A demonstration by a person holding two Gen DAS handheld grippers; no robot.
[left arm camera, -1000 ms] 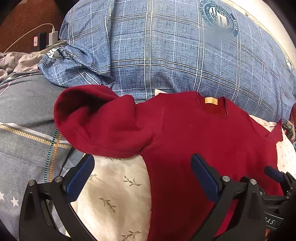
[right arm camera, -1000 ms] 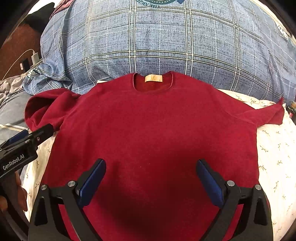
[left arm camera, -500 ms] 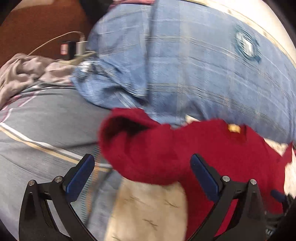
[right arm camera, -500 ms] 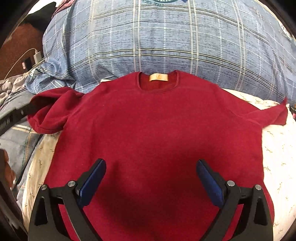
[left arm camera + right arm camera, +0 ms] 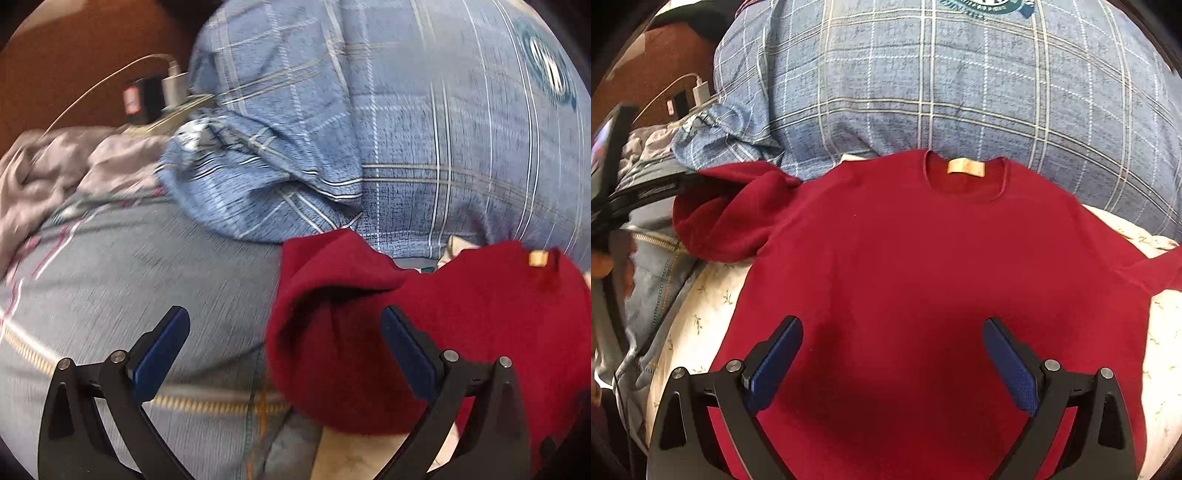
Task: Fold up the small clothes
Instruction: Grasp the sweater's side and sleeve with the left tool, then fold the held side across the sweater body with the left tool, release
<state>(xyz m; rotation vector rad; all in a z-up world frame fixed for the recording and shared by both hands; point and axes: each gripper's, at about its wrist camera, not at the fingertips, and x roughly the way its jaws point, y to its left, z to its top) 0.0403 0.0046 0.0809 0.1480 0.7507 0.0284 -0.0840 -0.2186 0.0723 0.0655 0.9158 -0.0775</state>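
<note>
The right gripper [image 5: 892, 354] hangs spread wide and empty over the lower body of the red sweater [image 5: 923, 277], which lies flat on a leaf-print sheet [image 5: 698, 306]. The left gripper [image 5: 284, 347] is likewise released, with the sweater's bunched sleeve [image 5: 332, 325] between its fingers. Beyond both rises a blue plaid pillow [image 5: 923, 81]. Far left of it sit a charger [image 5: 173, 85] and crumpled grey cloth [image 5: 48, 166].
</note>
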